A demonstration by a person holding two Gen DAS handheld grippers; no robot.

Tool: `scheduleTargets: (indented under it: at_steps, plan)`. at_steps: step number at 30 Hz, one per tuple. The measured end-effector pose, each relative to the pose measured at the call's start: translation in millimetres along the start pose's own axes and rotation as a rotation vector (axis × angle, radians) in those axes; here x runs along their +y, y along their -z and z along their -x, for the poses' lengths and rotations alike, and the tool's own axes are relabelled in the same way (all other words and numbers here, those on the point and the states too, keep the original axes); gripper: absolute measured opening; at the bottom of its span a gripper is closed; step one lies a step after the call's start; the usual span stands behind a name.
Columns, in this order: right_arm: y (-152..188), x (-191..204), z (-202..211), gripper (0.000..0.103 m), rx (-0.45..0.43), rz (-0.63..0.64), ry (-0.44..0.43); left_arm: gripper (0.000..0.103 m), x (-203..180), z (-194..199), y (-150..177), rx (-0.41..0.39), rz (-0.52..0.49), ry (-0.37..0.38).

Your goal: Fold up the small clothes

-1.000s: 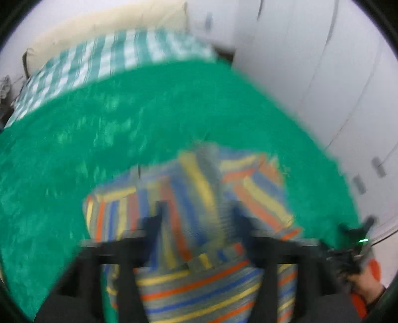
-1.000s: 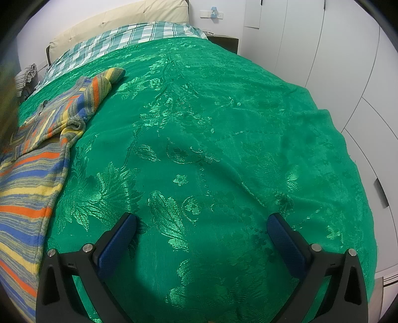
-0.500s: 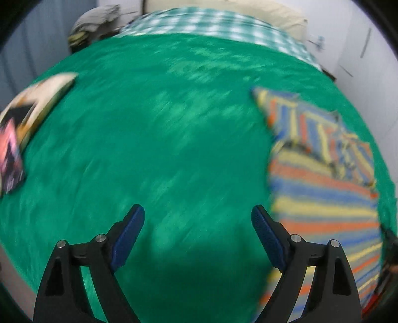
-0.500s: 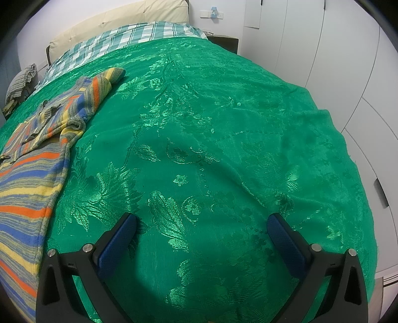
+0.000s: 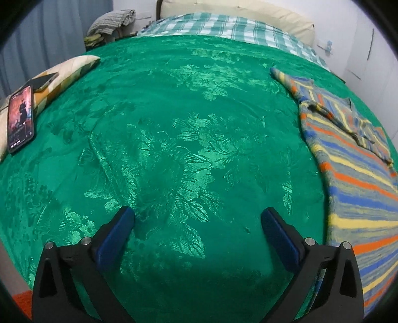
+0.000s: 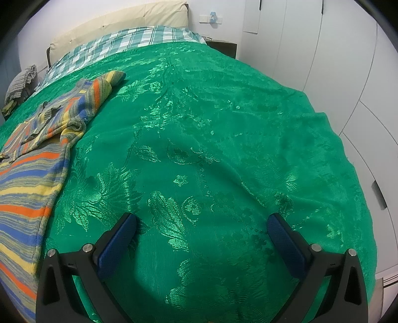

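Observation:
A striped knit garment (image 5: 353,174) in blue, orange, yellow and grey lies flat on the green bedspread (image 5: 174,149), at the right edge of the left wrist view. It also shows at the left edge of the right wrist view (image 6: 29,174), with one sleeve folded across its upper part. My left gripper (image 5: 197,216) is open and empty above bare bedspread, left of the garment. My right gripper (image 6: 201,222) is open and empty above bare bedspread (image 6: 223,149), right of the garment.
A phone (image 5: 21,119) lies on a patterned pillow (image 5: 67,69) at the bed's left edge. A checked sheet (image 5: 223,27) and cream headboard (image 6: 119,20) are at the far end. White wardrobe doors (image 6: 348,62) stand right of the bed. A pile of clothes (image 5: 112,22) sits beyond the bed's far left corner.
My left gripper was shut on the striped garment a second ago; it has let go, opened and swung left over bare bedspread. The right gripper has not moved.

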State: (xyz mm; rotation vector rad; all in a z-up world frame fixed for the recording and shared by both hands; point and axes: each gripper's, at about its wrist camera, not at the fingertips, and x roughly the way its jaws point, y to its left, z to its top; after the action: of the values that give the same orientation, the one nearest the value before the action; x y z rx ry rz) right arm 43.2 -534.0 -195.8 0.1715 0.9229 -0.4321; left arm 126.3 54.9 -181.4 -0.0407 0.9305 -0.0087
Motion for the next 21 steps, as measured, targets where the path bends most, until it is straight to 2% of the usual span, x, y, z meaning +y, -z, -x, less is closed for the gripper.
scheduleTargets:
  at_steps: [6,21]
  plan:
    - [0.9,-1.2,1.0,0.103,-0.001,-0.003,-0.006,0.103,-2.4,-1.6,3.8,-0.011,-0.016,-0.025]
    - [-1.7,-4.5,0.1,0.103,0.01,-0.01,-0.02,0.103,-2.7,-3.1,5.3,-0.028,-0.027,-0.034]
